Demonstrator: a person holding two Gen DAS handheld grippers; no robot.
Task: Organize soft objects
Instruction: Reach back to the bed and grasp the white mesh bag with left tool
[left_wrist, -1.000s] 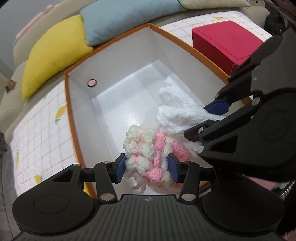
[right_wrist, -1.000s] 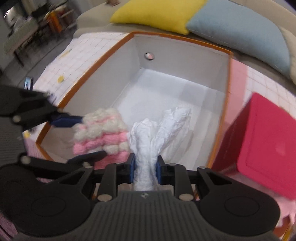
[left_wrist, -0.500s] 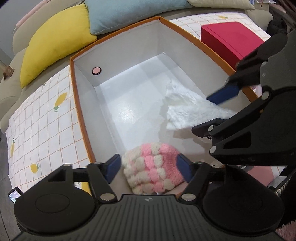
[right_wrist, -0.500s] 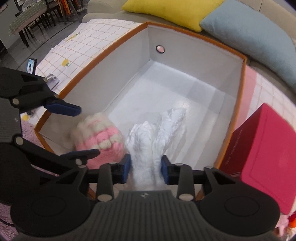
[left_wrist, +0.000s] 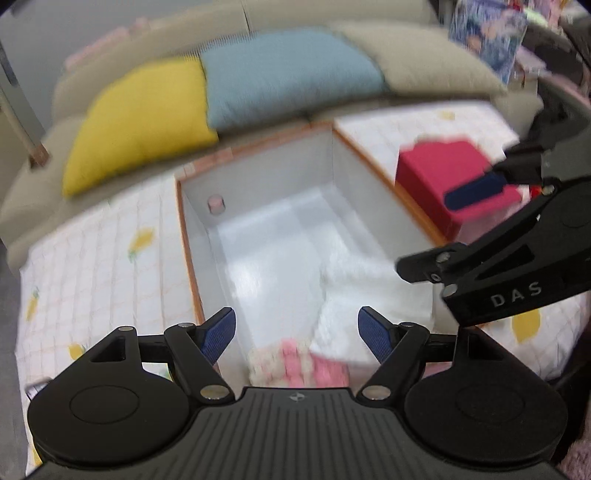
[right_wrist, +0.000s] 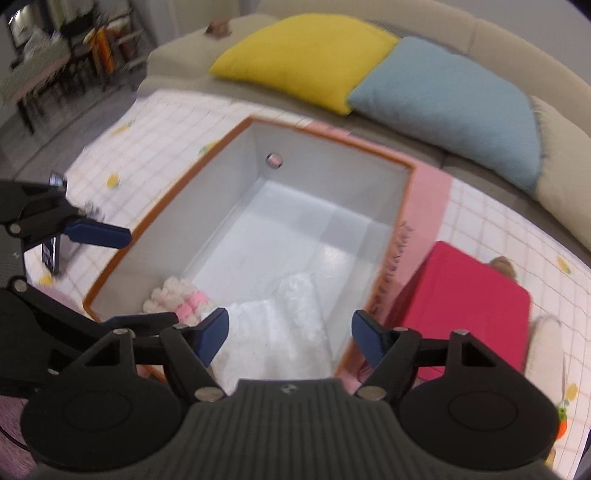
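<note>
The big orange-rimmed storage box (right_wrist: 400, 206) sits on a checked cloth (right_wrist: 159, 155) in front of a sofa with a yellow cushion (right_wrist: 306, 59) and a blue cushion (right_wrist: 454, 103), a red box (right_wrist: 465, 314) just beside its right wall. The step in hand looks like the release of two soft items into the box; to do it well, each claw wants to rise straight clear of the rim with its jaws wide, so no pad snags yarn or fabric and drags it back out, and the two claws, which hang close together, should part without knocking. Both items lie on the white floor at the near end of the box. The white crumpled cloth (right_wrist: 280, 328) lies below and between the fingers of the right gripper (right_wrist: 290, 334), whose jaws are opening, the blue pads apart from the fabric and pinching nothing. The pink-and-white knitted piece (left_wrist: 295, 363) lies in the near left corner, touching the white cloth, under the left gripper (left_wrist: 297, 330), whose jaws stand spread wide and empty, the yarn below the pads and not between them. The left wrist view is blurred, so finer contact there I cannot tell.
</note>
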